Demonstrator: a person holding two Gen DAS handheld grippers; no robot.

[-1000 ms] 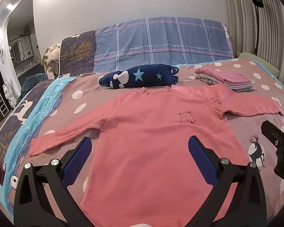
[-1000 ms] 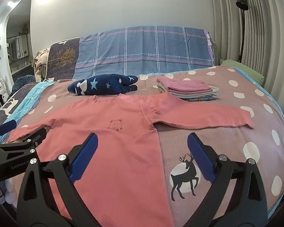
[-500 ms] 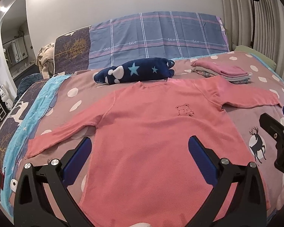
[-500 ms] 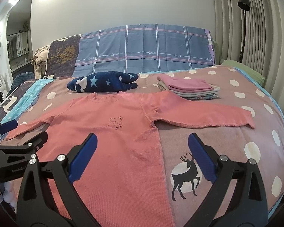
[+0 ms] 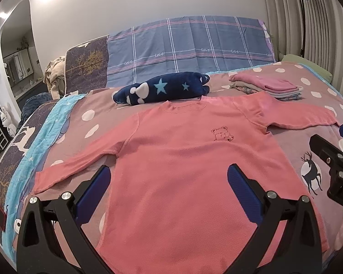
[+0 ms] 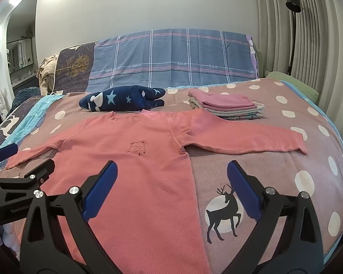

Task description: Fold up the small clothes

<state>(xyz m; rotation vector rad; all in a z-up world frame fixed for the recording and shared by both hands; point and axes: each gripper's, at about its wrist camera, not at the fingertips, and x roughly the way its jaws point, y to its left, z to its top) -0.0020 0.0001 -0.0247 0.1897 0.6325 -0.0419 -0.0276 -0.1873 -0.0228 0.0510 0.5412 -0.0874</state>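
Pink long-sleeved shirt (image 5: 183,159) flat, unfolded

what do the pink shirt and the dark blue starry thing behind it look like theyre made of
The pink shirt looks like a matte knit, probably cotton: a fine ribbed or waffle texture shows across the body, and it lies flat and limp. The dark blue bundle with stars looks like plush fleece: its surface is fuzzy and its folds are thick and rounded. The fibre of either cannot be told.

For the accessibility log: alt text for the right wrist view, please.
A pink long-sleeved shirt lies spread flat on a polka-dot bedspread, the open right gripper above its hem. Behind: folded clothes.
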